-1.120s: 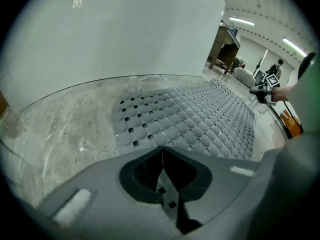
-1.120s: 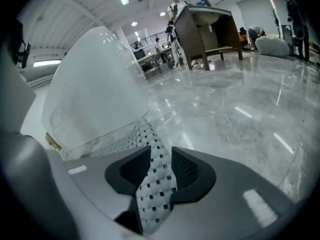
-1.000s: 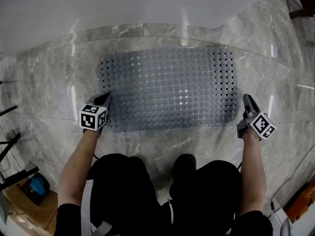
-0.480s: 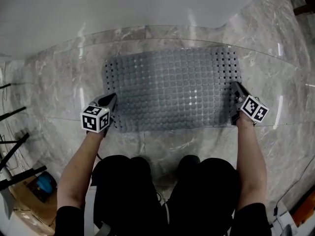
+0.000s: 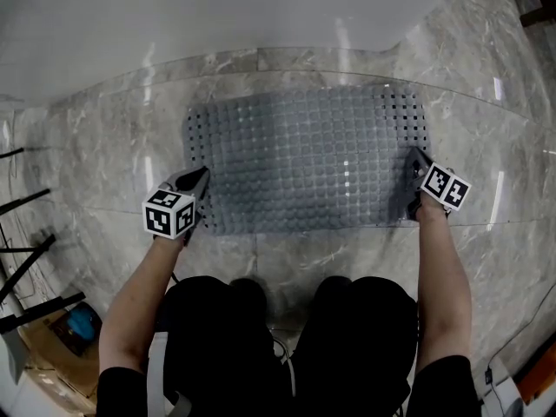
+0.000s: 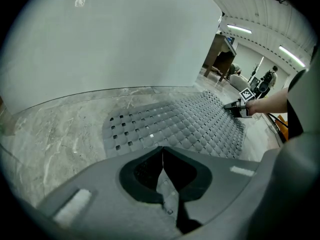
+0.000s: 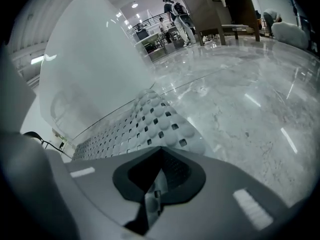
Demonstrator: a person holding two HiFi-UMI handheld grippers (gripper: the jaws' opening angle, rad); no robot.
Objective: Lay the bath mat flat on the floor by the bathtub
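Head view: L tongs (image 5: 201,181) clamped on mat (image 5: 304,159), near-left corner; R tongs (image 5: 416,161) just closed, pinching its right edge.

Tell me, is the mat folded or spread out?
Spread out. The mat lies open across the floor beside the tub, no fold showing.

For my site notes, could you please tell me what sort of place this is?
Probably a bathroom mock-up in a larger hall: white bathtub, grey bath mat on marble floor, desks and people beyond.
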